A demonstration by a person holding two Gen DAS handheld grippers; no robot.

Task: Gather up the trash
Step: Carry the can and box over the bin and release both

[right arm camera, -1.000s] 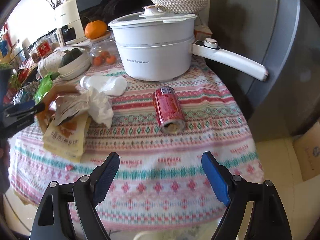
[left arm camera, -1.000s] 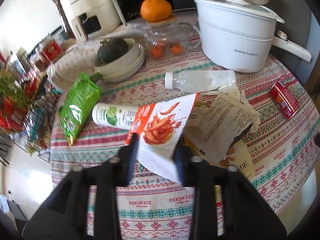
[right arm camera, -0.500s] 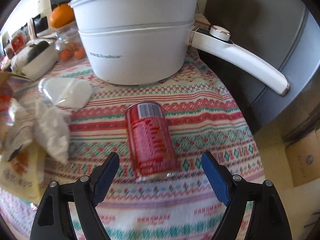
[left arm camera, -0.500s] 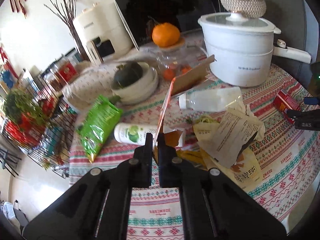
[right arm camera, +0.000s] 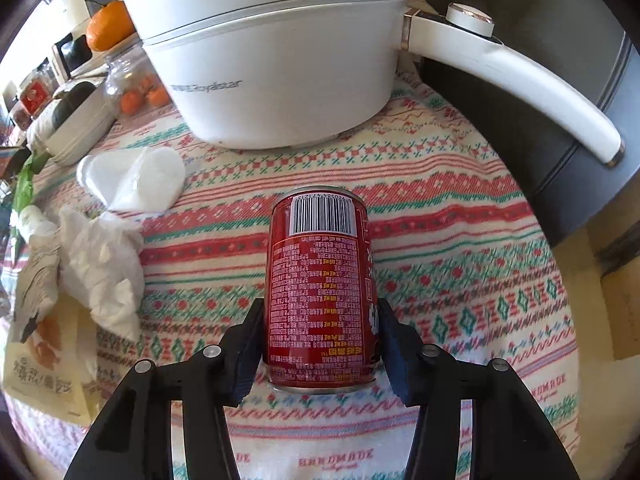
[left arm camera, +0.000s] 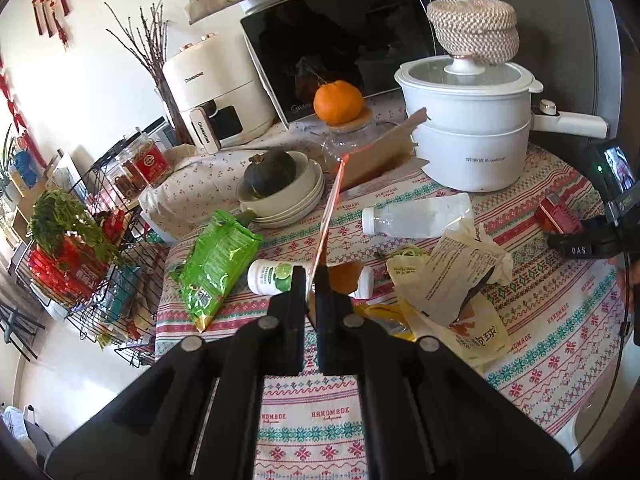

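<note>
My left gripper (left arm camera: 311,280) is shut on a flat snack carton (left arm camera: 374,156), held edge-on and lifted above the table. Below it lie a green snack bag (left arm camera: 214,260), a small white bottle with a lime label (left arm camera: 272,278), a clear plastic bottle (left arm camera: 416,218), crumpled paper (left arm camera: 460,268) and a yellow bag (left arm camera: 476,332). My right gripper (right arm camera: 320,316) is closed around a red can (right arm camera: 322,292) that lies on its side on the tablecloth; the can (left arm camera: 558,214) also shows in the left wrist view at the right. Tissue (right arm camera: 104,272) lies to the left.
A white electric pot (right arm camera: 272,52) with a long handle (right arm camera: 516,84) stands just behind the can. Stacked bowls with a squash (left arm camera: 280,184), a jar with an orange (left arm camera: 338,102), an air fryer (left arm camera: 212,92) and a wire rack (left arm camera: 80,248) crowd the back and left.
My right gripper moved in over the can and closed around it. My left gripper lifted the carton higher and pulled back from the table.
</note>
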